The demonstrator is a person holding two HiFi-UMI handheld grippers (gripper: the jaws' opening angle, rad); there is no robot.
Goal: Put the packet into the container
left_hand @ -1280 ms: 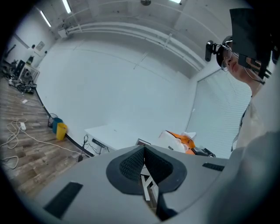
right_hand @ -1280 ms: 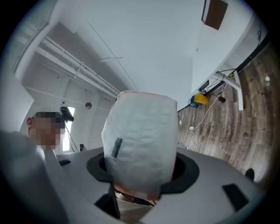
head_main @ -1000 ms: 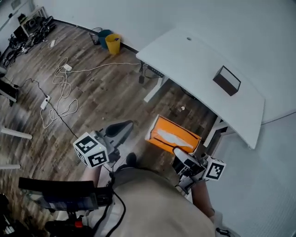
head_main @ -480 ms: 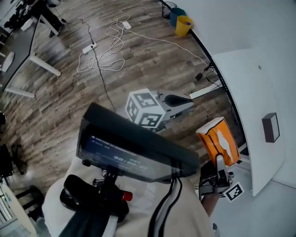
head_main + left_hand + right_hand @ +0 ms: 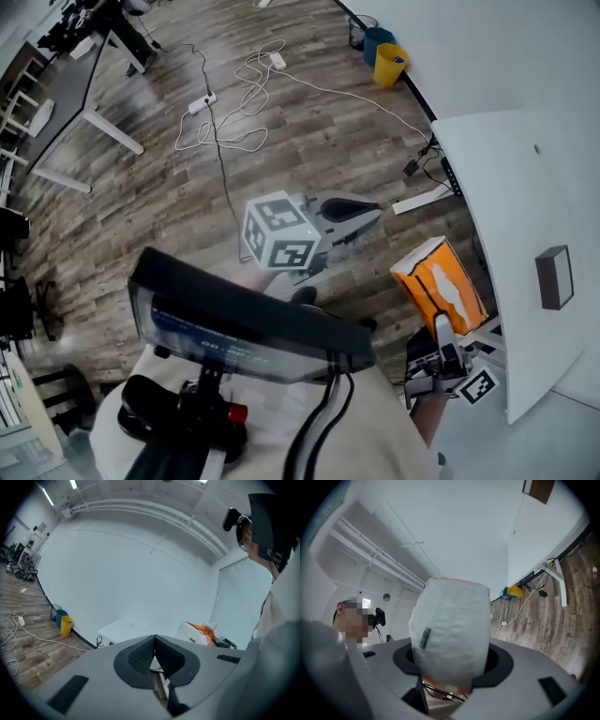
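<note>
carrying the packet point(image 5: 439, 281) to the container point(image 5: 555, 277)
right gripper point(image 5: 440, 326) jaws are clamping it, left gripper point(image 5: 364, 214) jaws are sitting together empty; the container, seemingly open-topped, is waiting well beyond the jaws for a reach.

R side: container point(image 5: 555, 277) on table point(image 5: 497, 178) – packet point(image 5: 441, 286) just L of table edge.

The orange-and-white packet point(image 5: 439, 286) is held aloft, apart from the dark container point(image 5: 555, 277) on the table point(image 5: 497, 187).
</note>
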